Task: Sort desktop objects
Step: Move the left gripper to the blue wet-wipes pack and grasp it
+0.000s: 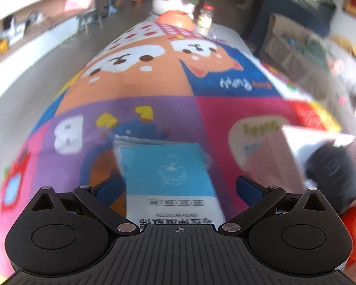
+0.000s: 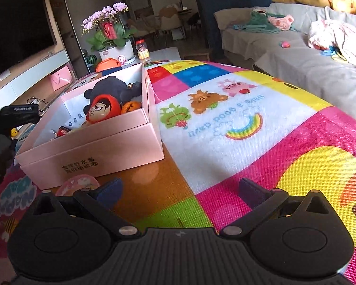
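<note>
1. Cartoon play mat (image 2: 237, 123), spread under both grippers and running far ahead of them, patterned with animals, a rainbow and bright colour blocks.
2. Pink box (image 2: 95, 152), open-topped, ahead and to the left of the right gripper, resting on the mat; seen again at the right edge of the blurred left wrist view.
3. Black plush toy (image 2: 116, 87) inside the box, at its far end.
4. Blue-and-white wipes packet (image 1: 170, 173), flat on the mat, lying between the fingers of the left gripper (image 1: 178, 185) and reaching out ahead of them.
5. Red round-faced doll (image 2: 103, 109) in the box, in front of the plush; small orange pumpkin toy (image 2: 130, 106) just to its right.
6. Left gripper: fingers spread apart on either side of the packet, contact unclear.
7. Right gripper (image 2: 180, 190): fingers wide apart over bare mat, nothing between them.
</note>
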{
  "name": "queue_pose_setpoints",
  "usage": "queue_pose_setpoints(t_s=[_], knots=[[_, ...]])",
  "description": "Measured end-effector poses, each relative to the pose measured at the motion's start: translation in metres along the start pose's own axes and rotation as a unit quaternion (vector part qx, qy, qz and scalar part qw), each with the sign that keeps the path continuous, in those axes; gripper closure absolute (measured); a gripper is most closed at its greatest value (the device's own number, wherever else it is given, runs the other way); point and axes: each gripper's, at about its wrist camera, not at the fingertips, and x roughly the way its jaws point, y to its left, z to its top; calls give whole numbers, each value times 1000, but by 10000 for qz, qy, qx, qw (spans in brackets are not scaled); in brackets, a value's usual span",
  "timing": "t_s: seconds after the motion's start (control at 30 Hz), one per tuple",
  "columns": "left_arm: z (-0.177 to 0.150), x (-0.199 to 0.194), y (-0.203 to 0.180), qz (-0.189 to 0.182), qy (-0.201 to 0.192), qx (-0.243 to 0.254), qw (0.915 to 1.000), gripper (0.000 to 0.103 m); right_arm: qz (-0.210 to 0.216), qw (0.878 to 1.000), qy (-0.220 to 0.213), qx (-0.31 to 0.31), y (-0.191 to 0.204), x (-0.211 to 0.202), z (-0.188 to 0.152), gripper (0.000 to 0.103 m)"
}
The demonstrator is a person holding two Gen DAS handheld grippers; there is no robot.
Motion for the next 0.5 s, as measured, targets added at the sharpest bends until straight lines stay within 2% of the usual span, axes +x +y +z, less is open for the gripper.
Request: queue_pose_setpoints(t_s=[0.13,0.23,0.4,0.5], knots=[[-14,-9,-2,103,-5,737,9972,0,2,10000,-3,5,1,0,0,0],[-38,-23,0,370,-210,1332,9902,0,1,10000,-2,5,1,0,0,0],[-62,-47,12,806,-611,1669,9808,0,-9,10000,3,-7,1,0,-1,0],[-61,-56,12,531,-849,1816,9783,0,-47,10000,39,-75,3,0,0,0]])
